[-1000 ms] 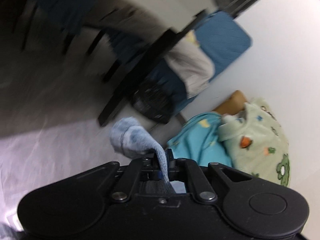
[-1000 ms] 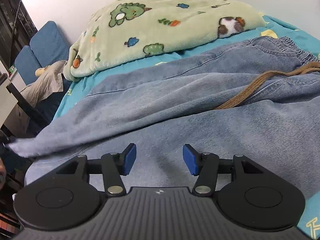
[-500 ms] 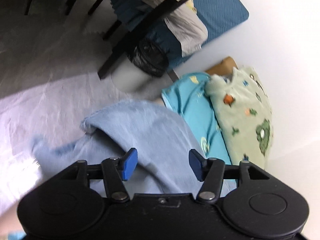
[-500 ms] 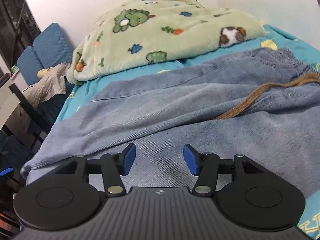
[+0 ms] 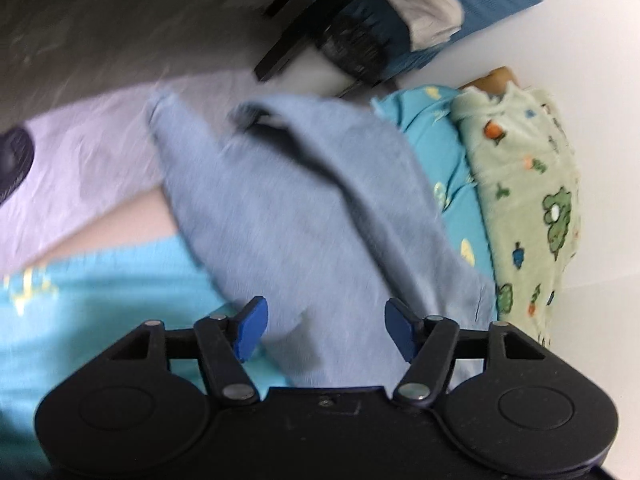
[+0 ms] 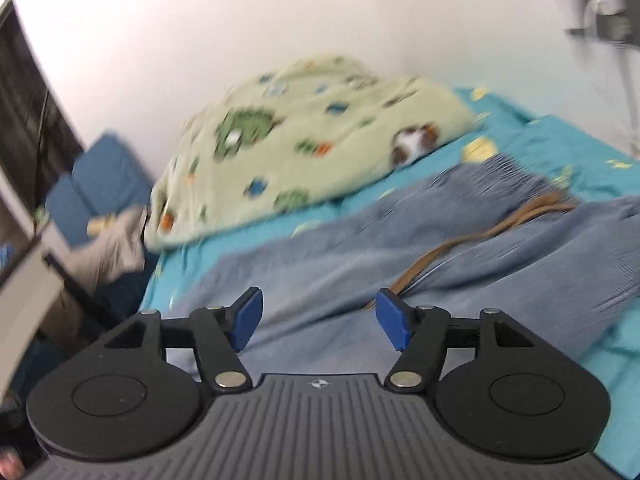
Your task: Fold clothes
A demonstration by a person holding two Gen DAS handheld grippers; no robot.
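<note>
Light blue jeans [image 5: 304, 216] lie spread on the teal bed sheet [image 5: 100, 292], their leg ends hanging over the bed's edge. My left gripper [image 5: 322, 328] hovers open just above the jeans, nothing between its blue pads. In the right wrist view the same jeans [image 6: 360, 268] stretch across the bed, with a brown drawstring [image 6: 480, 236] lying on them. My right gripper [image 6: 318, 320] is open above the denim, holding nothing.
A green cartoon-print blanket [image 6: 304, 140] is bunched at the far side of the bed against the white wall [image 6: 200, 20]. Beyond the bed's edge stand a blue chair [image 5: 480, 8] with grey clothes, a black table leg [image 5: 304, 36] and a dark bin [image 5: 356, 48].
My left gripper let go of the jeans' leg end, opened and drew back over the bed. The leg dropped flat. My right gripper lifted and tilted up, staying open.
</note>
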